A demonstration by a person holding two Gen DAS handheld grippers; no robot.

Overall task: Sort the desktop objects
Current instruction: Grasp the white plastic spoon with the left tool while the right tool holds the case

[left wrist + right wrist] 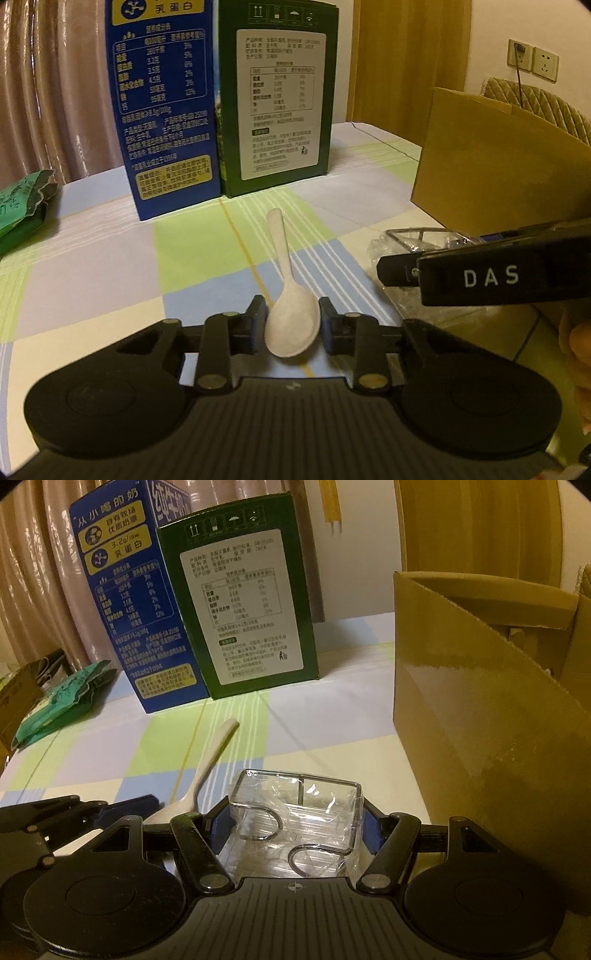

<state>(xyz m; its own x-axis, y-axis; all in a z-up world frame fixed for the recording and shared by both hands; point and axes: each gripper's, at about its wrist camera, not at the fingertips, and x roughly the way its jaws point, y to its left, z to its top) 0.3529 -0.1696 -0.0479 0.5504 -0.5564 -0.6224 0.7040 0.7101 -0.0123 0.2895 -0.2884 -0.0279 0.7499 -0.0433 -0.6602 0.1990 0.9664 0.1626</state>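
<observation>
The spoon point(291, 321) lay on the table point(110, 266), bowl between the left gripper's point(292, 320) parted fingers, handle pointing straight away toward the cartons; the right gripper point(293, 830) bracketed the wrapped wire rack point(295, 823), grip uncertain

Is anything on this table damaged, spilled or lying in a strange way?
Nothing is spilled or broken. Only the green packet at the table's left edge looks crumpled. The spoon lies flat; both cartons stand upright.

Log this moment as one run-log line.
left gripper: around spoon bowl, closing | right gripper: around wrapped wire rack | both on tablecloth | cardboard box: open, right
</observation>
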